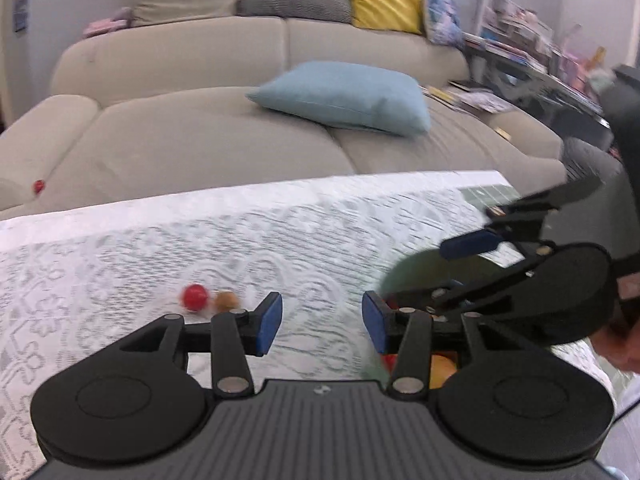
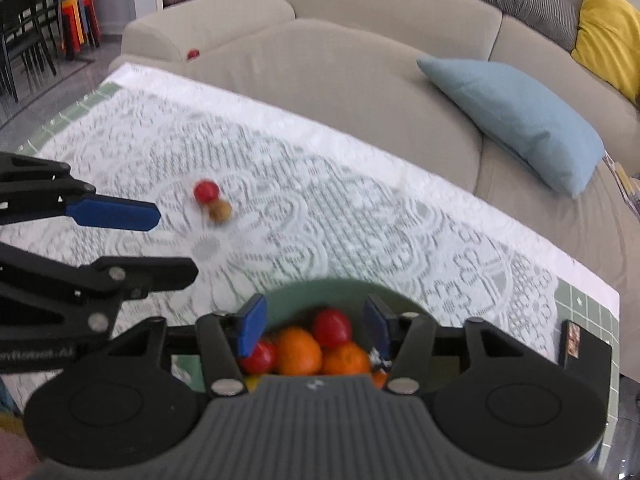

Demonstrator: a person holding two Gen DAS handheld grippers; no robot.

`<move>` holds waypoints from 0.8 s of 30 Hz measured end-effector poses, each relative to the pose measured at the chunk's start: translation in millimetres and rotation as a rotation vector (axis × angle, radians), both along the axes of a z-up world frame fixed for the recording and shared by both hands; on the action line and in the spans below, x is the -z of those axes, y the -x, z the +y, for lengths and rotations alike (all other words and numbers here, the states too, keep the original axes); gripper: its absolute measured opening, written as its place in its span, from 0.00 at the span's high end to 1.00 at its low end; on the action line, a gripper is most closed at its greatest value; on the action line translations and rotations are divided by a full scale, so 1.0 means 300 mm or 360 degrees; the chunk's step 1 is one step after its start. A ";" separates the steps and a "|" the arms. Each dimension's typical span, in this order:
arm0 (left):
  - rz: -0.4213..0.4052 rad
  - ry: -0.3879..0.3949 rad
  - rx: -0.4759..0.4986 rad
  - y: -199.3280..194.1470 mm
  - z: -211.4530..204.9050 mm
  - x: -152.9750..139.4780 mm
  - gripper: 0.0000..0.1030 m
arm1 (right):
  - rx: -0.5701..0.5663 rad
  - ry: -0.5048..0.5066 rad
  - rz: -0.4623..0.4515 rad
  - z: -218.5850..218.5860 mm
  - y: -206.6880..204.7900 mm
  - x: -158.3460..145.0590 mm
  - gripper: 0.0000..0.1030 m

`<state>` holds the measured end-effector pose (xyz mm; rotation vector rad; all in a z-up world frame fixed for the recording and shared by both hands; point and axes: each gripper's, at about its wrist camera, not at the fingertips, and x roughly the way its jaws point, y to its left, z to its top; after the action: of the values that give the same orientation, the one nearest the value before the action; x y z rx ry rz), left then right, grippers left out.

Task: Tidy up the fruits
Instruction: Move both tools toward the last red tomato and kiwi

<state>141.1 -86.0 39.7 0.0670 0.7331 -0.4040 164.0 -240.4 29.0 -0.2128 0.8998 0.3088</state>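
Note:
A small red fruit [image 1: 195,297] and a small brown one [image 1: 227,300] lie side by side on the lace-covered table; they also show in the right wrist view, red [image 2: 206,191] and brown [image 2: 219,211]. My left gripper [image 1: 322,322] is open and empty above the cloth, right of those fruits. A green bowl [image 2: 316,294] holds oranges [image 2: 299,350] and red fruits [image 2: 332,327]. My right gripper [image 2: 314,326] is open and empty just above the bowl. In the left wrist view the bowl [image 1: 416,268] sits at the right, partly hidden by the right gripper.
A beige sofa [image 1: 200,136] stands right behind the table, with a light blue cushion [image 1: 344,96] and a small red ball [image 1: 39,186] on it. A dark box [image 2: 586,350] sits at the table's right corner. Black chairs [image 2: 20,36] stand at far left.

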 end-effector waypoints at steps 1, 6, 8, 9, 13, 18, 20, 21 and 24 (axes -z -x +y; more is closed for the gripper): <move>-0.0013 -0.0006 -0.0034 -0.009 0.020 0.001 0.47 | 0.0001 -0.0015 -0.0003 0.014 -0.008 -0.001 0.48; -0.0043 -0.0028 -0.0231 -0.059 0.121 0.028 0.47 | 0.0007 -0.0059 -0.0017 0.085 -0.049 0.003 0.44; -0.0071 -0.0051 -0.0335 -0.080 0.157 0.042 0.47 | 0.0009 -0.0078 -0.0003 0.119 -0.074 0.017 0.44; -0.0084 -0.0053 -0.0377 -0.090 0.174 0.051 0.47 | 0.0010 -0.0091 0.0006 0.134 -0.084 0.024 0.43; -0.0076 -0.0085 -0.0480 -0.127 0.242 0.077 0.47 | 0.0017 -0.0143 0.0053 0.183 -0.123 0.057 0.42; -0.0024 -0.0107 -0.0508 -0.167 0.292 0.120 0.44 | 0.0058 -0.0211 0.0113 0.216 -0.176 0.099 0.39; -0.0014 -0.0111 -0.0498 -0.180 0.302 0.134 0.43 | 0.0094 -0.0254 0.0148 0.219 -0.201 0.116 0.39; -0.0008 -0.0109 -0.0484 -0.186 0.306 0.141 0.43 | 0.0114 -0.0275 0.0170 0.219 -0.214 0.125 0.39; 0.0028 -0.0112 -0.0438 -0.202 0.306 0.166 0.43 | 0.0142 -0.0299 0.0219 0.227 -0.246 0.153 0.39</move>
<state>201.8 5.9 -10.1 0.0279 0.7620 -0.1163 237.8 -172.3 -16.8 0.0227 1.0065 0.3255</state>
